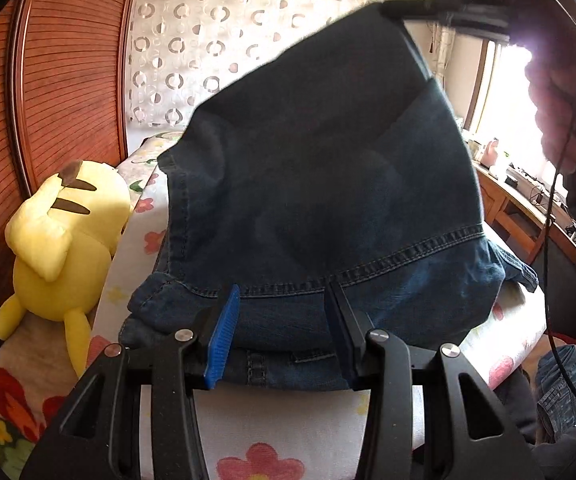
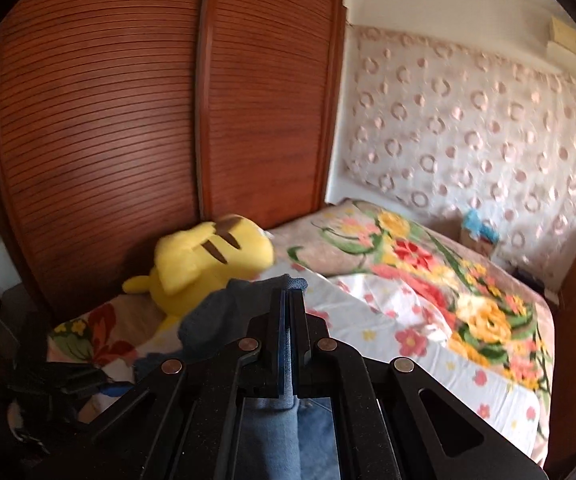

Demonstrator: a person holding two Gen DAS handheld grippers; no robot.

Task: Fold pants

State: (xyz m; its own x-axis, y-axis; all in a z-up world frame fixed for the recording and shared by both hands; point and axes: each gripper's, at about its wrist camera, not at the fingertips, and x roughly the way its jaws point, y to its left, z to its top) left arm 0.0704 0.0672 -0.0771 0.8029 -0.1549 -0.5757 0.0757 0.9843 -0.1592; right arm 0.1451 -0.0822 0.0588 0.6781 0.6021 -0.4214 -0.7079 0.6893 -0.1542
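Note:
Dark blue jeans (image 1: pixel 320 184) lie on the flowered bed, with one end lifted high to the upper right. My right gripper (image 1: pixel 428 10) shows at the top of the left wrist view, shut on that lifted end. In the right wrist view the right gripper (image 2: pixel 288 292) is shut on a fold of denim (image 2: pixel 223 316) that bunches to its left. My left gripper (image 1: pixel 283 300) is open, low over the near edge of the jeans, with its blue-padded finger (image 1: pixel 223 336) and its dark finger (image 1: pixel 344 328) on either side of the cloth.
A yellow plush toy (image 1: pixel 59 240) lies on the bed's left side against the wooden sliding wardrobe (image 1: pixel 67 60); it also shows in the right wrist view (image 2: pixel 203 260). A flowered blanket (image 2: pixel 428 280) covers the bed. A wooden desk (image 1: pixel 528 208) stands at right under the window.

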